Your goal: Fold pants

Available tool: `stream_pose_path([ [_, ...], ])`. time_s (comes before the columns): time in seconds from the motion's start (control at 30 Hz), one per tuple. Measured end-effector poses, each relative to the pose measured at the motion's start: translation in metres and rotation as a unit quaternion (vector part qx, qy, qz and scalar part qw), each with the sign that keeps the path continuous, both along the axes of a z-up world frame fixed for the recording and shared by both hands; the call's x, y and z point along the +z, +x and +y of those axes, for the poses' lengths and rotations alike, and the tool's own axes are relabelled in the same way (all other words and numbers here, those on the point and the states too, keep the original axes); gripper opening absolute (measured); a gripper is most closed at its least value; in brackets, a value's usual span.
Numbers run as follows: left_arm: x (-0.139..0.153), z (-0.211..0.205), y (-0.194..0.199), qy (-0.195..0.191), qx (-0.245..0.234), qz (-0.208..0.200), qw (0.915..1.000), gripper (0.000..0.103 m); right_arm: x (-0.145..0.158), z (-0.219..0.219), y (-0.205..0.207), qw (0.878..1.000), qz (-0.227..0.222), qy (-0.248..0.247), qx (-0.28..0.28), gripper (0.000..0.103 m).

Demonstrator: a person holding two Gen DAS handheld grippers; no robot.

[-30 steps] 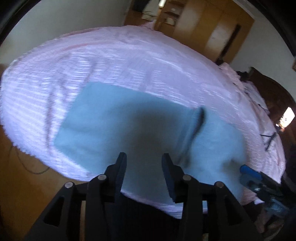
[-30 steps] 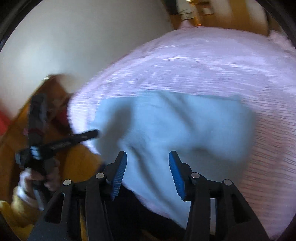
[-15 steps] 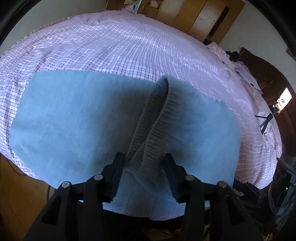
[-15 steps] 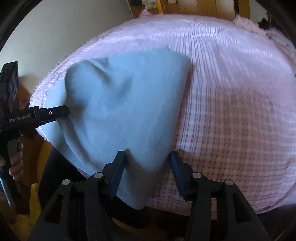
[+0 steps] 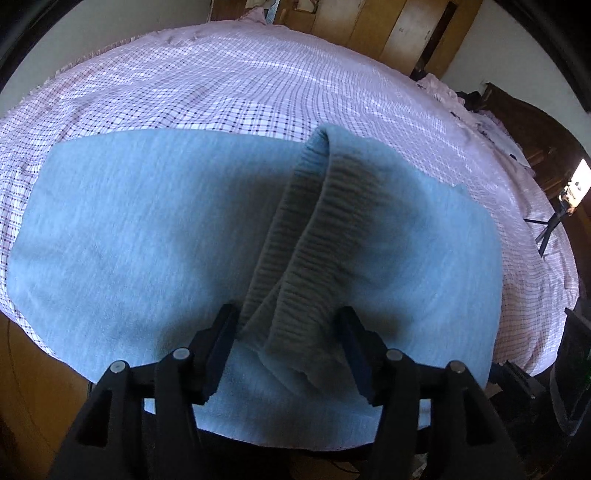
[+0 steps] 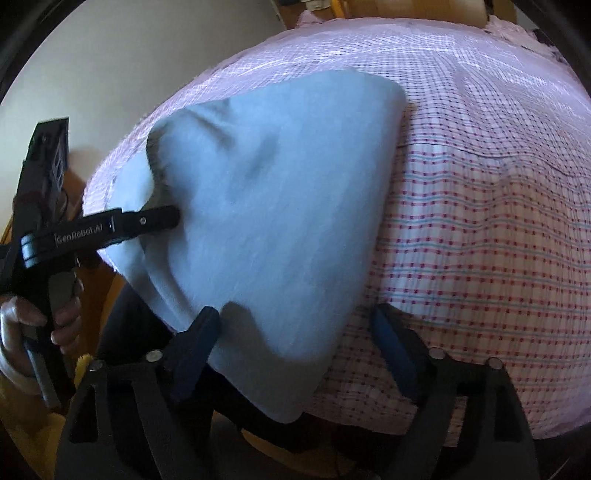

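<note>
The left gripper (image 5: 286, 345) is seen with its jaws opening; the ribbed waistband (image 5: 314, 258) of the pants (image 5: 122, 229) lies between the two fingers, close to the pads, but it is not pressed by them. The right gripper (image 6: 295, 354) is also opening, and its jaws stand wide. A corner of the light blue pants is found between its fingers, nearer to the left finger, and it is not gripped.

The pants are spread on a bed covered with a pink checked sheet (image 5: 240, 85), at the near edge of the bed. They are already folded: the waistband is laid as a raised ridge over the flat blue fabric. In the right wrist view the left gripper (image 6: 162, 218) is shown beside the pants, with its finger touching the fold, and it is held by a hand (image 6: 22, 328) at the left border.

Beyond the pants, on the far side of the bed, a wooden wardrobe (image 5: 399, 33) and a pale wall (image 6: 129, 66) are visible. To the right of the pants, dark wooden furniture (image 5: 528, 125) stands past the bed edge. A wooden floor (image 5: 29, 387) is seen below the pants on the left.
</note>
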State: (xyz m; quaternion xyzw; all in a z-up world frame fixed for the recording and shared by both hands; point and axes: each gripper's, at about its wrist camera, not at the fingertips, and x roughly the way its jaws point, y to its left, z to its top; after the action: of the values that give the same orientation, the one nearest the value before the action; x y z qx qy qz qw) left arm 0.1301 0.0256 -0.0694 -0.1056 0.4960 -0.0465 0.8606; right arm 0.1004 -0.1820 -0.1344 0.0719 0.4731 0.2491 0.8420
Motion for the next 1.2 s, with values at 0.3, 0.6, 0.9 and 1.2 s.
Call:
stream_pose_path([
  [0.3,0.000,0.000,0.001,0.005,-0.002,0.004,1.0000,0.061,0.007,-0.015,-0.002,0.999,0.018,0.029,-0.003,0.080],
  [0.6,-0.001,0.002,-0.003,0.003,-0.001,-0.014,0.9999,0.060,0.085,-0.021,-0.004,0.996,-0.083,-0.036,0.027,0.073],
  [0.9,0.001,0.017,-0.011,-0.036,0.004,-0.038,0.9986,0.050,0.103,0.059,0.066,0.982,-0.111,-0.074,0.133,0.072],
  [1.2,0.000,0.018,-0.005,-0.042,-0.002,-0.039,0.9984,0.048,0.085,0.103,0.118,0.973,-0.102,-0.090,0.189,0.072],
])
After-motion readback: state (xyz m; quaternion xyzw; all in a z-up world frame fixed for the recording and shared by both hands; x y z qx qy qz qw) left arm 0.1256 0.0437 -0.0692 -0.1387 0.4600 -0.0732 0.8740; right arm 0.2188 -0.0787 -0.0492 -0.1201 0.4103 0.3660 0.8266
